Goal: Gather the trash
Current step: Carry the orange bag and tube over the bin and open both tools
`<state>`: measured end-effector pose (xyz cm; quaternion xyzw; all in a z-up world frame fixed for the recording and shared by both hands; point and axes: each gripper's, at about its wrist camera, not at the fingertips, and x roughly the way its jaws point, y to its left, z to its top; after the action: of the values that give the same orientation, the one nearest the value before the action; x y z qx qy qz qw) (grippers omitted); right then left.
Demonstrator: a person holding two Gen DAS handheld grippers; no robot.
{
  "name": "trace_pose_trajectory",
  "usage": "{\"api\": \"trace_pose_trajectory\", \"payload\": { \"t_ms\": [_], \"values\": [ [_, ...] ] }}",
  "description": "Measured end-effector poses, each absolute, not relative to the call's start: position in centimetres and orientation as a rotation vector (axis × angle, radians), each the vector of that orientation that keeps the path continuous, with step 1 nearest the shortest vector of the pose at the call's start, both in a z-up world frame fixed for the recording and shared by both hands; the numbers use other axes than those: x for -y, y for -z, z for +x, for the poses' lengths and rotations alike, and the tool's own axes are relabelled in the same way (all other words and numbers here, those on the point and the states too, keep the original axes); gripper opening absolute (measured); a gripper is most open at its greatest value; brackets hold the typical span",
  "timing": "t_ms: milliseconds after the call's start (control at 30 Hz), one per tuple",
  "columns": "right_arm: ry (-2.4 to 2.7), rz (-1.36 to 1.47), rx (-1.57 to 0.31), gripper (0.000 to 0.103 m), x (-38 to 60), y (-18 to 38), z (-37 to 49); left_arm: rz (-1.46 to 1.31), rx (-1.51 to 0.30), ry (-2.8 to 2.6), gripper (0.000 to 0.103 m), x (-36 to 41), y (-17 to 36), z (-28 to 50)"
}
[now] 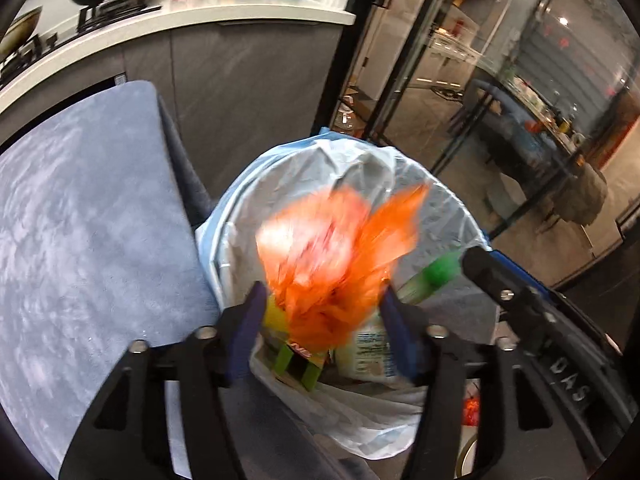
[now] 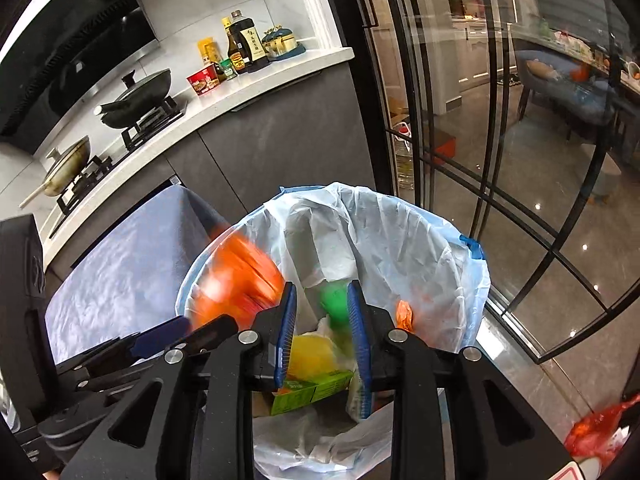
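Observation:
A bin lined with a pale blue bag (image 1: 436, 192) (image 2: 420, 240) stands on the floor below both grippers. It holds a green box (image 1: 298, 364) (image 2: 316, 392), a yellow item (image 2: 312, 354) and a white packet (image 1: 370, 354). An orange plastic bag (image 1: 340, 260) (image 2: 236, 280), blurred by motion, sits between the open jaws of my left gripper (image 1: 324, 312) over the bin; no pad visibly touches it. My right gripper (image 2: 322, 312) is open over the bin with a blurred green bottle (image 2: 336, 304) (image 1: 436, 276) between its fingers, seemingly loose.
A grey-blue cushioned stool (image 1: 80, 240) (image 2: 132, 268) stands left of the bin. Dark cabinets and a white counter (image 2: 256, 84) with pans and bottles lie behind. Glass doors (image 2: 500, 140) are on the right. A red bag (image 2: 596, 428) lies on the floor at the lower right.

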<state>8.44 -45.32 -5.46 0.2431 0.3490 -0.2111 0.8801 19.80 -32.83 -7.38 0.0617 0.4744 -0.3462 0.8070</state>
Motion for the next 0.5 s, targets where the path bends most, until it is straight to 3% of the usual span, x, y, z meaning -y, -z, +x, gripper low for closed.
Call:
{"api": "trace_pose_trajectory", "payload": {
  "t_ms": [100,500],
  "values": [
    [0.441,0.508,-0.720,0.036,45.4,5.3,8.2,0.127,-1.005,0.723,0.067,32.7,7.2,19.6],
    [0.424,0.502,-0.705,0.037,44.3,4.2,6.9,0.132,-0.974,0.698,0.067,31.4,6.3,18.3]
  ]
}}
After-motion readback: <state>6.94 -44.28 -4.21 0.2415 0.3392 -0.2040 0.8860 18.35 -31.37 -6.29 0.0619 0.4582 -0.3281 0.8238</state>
